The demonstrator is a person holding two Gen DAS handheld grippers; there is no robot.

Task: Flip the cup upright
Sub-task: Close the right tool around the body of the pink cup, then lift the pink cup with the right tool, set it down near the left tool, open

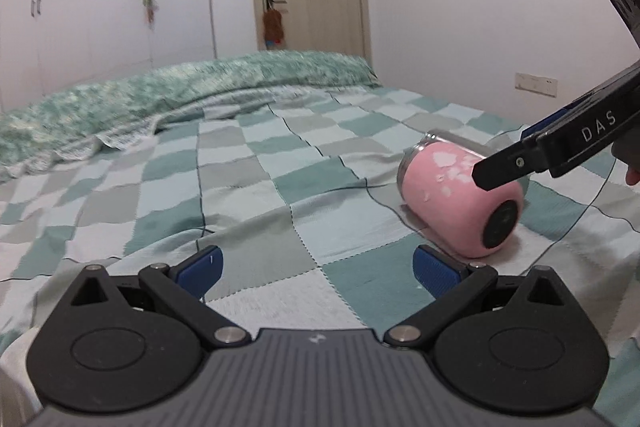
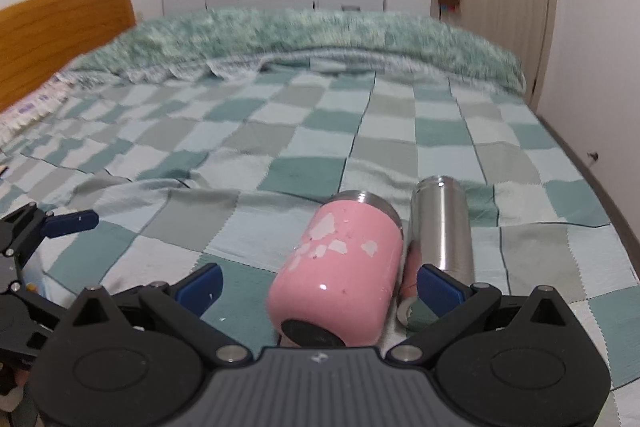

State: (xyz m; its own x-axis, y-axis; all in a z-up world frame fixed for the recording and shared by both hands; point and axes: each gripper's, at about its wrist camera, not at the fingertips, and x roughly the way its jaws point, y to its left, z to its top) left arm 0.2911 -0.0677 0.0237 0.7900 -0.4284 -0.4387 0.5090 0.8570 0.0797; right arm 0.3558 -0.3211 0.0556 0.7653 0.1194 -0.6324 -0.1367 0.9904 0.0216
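A pink cup [image 1: 456, 193] with a steel rim and a black base pad lies on its side on the checked bedspread [image 1: 248, 171]. In the right wrist view the pink cup [image 2: 344, 267] lies between the wide-open fingers of my right gripper [image 2: 320, 283], base toward the camera, and neither pad touches it. In the left wrist view one black finger of the right gripper [image 1: 516, 167] reaches over the cup from the right. My left gripper [image 1: 316, 267] is open and empty, low over the bed, left of the cup. It shows at the left edge of the right wrist view [image 2: 60, 223].
A steel bottle [image 2: 442, 227] lies on its side right beside the cup, on its right. A fluffy green blanket [image 2: 300, 43] is bunched along the far side of the bed. A wooden headboard [image 2: 60, 31] is at far left. The bed's right edge [image 2: 592, 179] runs near the wall.
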